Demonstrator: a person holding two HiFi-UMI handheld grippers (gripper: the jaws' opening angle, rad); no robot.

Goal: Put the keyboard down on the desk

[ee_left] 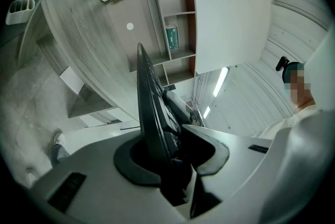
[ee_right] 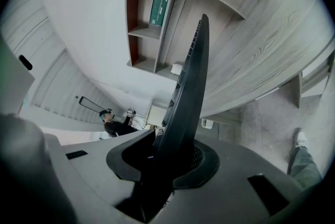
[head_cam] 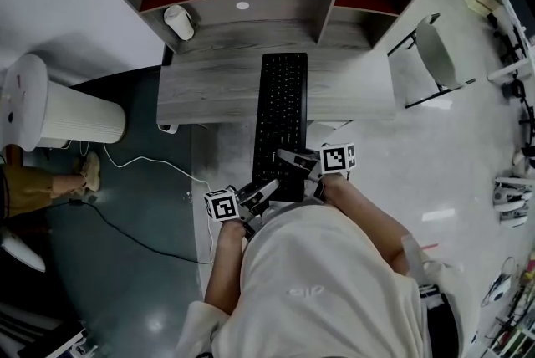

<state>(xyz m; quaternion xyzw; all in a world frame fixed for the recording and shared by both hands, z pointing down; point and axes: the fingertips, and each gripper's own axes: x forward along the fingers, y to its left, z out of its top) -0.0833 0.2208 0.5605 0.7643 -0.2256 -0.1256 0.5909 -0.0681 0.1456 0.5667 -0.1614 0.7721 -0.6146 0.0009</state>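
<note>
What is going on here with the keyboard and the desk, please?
A person holds a black keyboard by its near end, the left gripper at one corner and the right gripper at the other, each closed on it. The keyboard reaches lengthwise out over the grey desk, its near end past the desk's front edge. Whether it rests on the desk yet cannot be told.

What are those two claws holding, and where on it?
The black keyboard, by its near short end: the left gripper on the left corner, the right gripper on the right corner.
</note>
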